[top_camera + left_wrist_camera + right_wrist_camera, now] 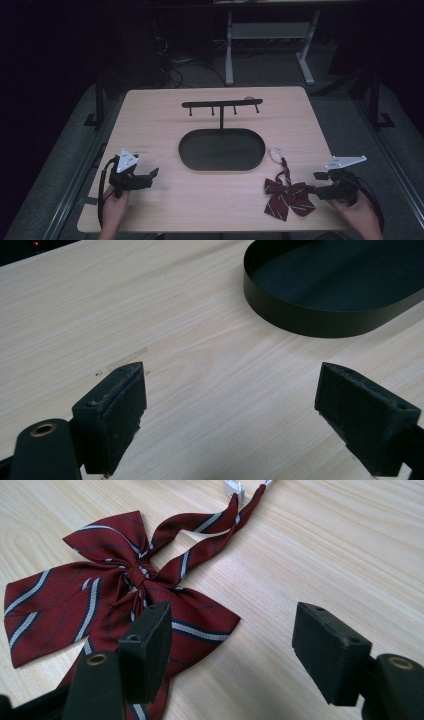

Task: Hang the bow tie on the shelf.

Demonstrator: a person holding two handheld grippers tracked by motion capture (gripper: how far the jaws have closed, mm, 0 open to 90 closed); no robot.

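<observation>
My right hand-held gripper (232, 652), jaws apart, hovers beside the striped bow tie (120, 587) lying on the table (165, 200); the left hand-held gripper (230, 412) gapes empty. A shallow pinch may catch one wing and drag the tie

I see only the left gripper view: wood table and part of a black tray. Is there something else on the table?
Observer: Yes. A dark red striped bow tie lies near the right gripper, in front of the tray's right end.
Operator: Is the right gripper holding it?
Observer: No. In the right gripper view the jaws are wide apart; one jaw is over the tie's edge.
Operator: Is the tray plain?
Observer: A post rises from its far side and carries a bar with four pegs.
</observation>
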